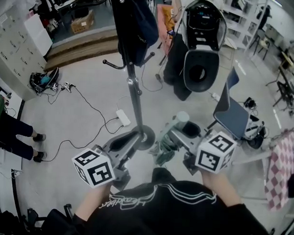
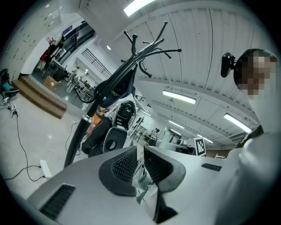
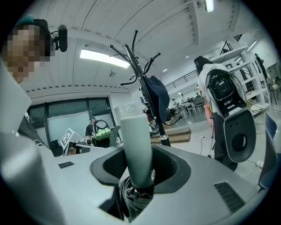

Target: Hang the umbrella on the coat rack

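While the right gripper [image 3: 139, 166] clamped its jaws on the umbrella [image 3: 135, 140] handle and the left gripper [image 2: 140, 163] pinched its jaws shut on a thin pale strap [image 2: 143, 181], both near the coat rack [image 1: 134, 95], the strap risked missing a hook [image 1: 114, 66] or snagging the dark bag [image 1: 140, 23] hanging there. What a distant cardboard box [image 1: 82, 23] held could not be told.
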`<control>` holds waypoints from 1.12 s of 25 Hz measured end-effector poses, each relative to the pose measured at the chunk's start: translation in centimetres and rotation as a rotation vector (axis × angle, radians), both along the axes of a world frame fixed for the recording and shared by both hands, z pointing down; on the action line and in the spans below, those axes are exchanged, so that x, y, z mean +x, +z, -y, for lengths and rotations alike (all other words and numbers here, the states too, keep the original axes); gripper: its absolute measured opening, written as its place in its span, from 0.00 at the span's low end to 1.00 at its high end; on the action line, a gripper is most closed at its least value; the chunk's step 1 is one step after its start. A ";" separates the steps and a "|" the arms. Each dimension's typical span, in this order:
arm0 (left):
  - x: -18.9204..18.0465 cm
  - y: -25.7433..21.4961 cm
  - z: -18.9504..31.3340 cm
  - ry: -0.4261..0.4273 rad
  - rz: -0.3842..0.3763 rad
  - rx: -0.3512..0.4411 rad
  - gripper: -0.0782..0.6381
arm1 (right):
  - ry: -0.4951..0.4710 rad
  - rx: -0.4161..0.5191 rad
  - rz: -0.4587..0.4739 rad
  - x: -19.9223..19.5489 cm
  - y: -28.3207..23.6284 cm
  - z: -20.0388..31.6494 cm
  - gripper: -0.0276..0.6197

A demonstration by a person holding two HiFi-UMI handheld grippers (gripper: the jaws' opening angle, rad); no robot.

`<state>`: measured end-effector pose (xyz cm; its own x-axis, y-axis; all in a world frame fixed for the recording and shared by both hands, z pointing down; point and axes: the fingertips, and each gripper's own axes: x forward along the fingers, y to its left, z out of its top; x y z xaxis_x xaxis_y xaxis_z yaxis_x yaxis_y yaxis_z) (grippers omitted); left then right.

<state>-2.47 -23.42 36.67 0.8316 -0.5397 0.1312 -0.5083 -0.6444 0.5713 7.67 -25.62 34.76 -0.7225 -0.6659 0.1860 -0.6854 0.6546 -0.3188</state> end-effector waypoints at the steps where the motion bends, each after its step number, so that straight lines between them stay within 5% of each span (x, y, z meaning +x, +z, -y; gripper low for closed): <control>1: 0.2 -0.1 0.3 0.005 0.012 0.016 0.17 | -0.013 -0.004 0.000 -0.1 0.1 0.6 0.30; 12: 3.4 1.1 4.6 0.091 0.081 0.052 0.34 | -0.104 -0.045 -0.009 -1.4 0.9 7.1 0.30; 28: 4.3 2.4 8.5 0.064 0.047 0.006 0.32 | -0.165 -0.072 -0.018 -2.5 1.6 10.9 0.30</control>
